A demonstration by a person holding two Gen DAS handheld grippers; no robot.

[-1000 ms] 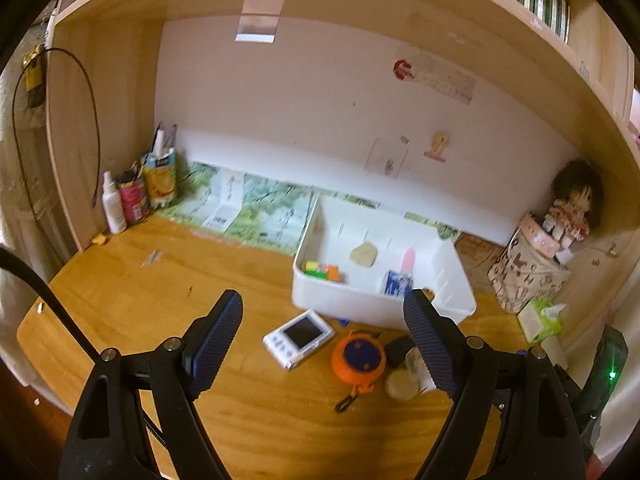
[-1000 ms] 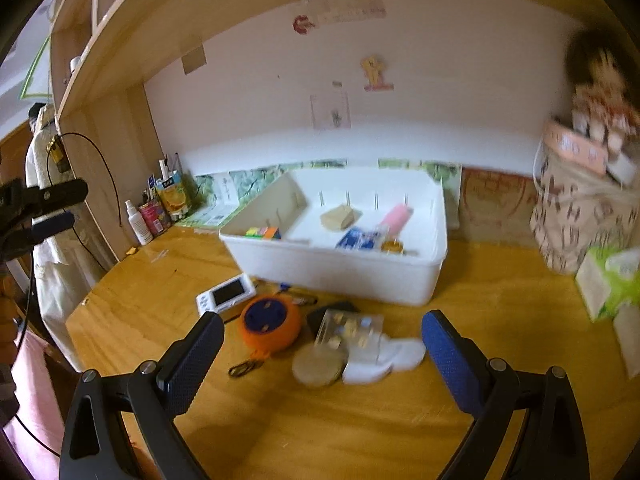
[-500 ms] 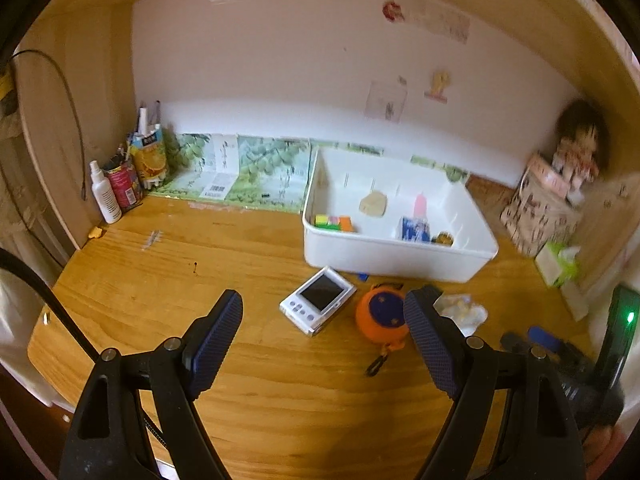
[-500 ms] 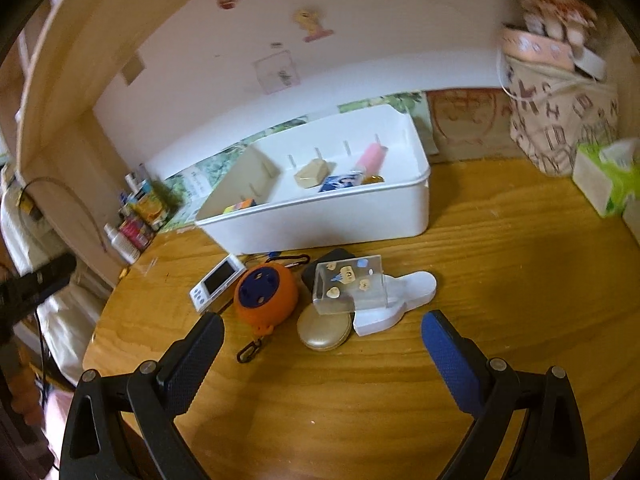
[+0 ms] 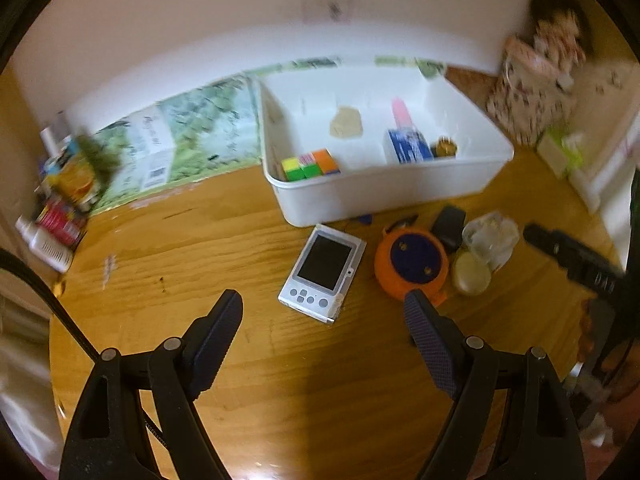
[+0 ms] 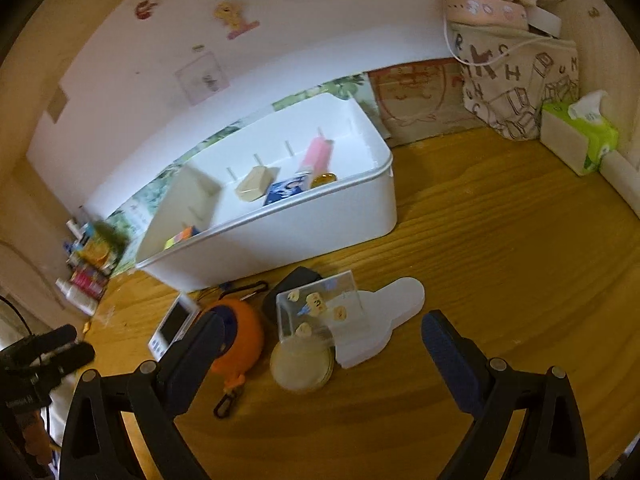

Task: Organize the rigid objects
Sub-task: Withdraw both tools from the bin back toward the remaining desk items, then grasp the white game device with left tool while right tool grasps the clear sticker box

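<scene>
Currently both empty: left gripper (image 5: 323,312) jaws apart above the handheld device (image 5: 322,271). Right gripper (image 6: 322,338) jaws apart over the clear box (image 6: 320,312) on the bench (image 6: 500,248).

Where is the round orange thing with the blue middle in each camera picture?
Left wrist: the orange reel lies right of centre, between the silver device and the round gold case.
Right wrist: the orange reel lies lower left, partly behind the left finger.
Shared landmark: the white bin behind it.
</scene>
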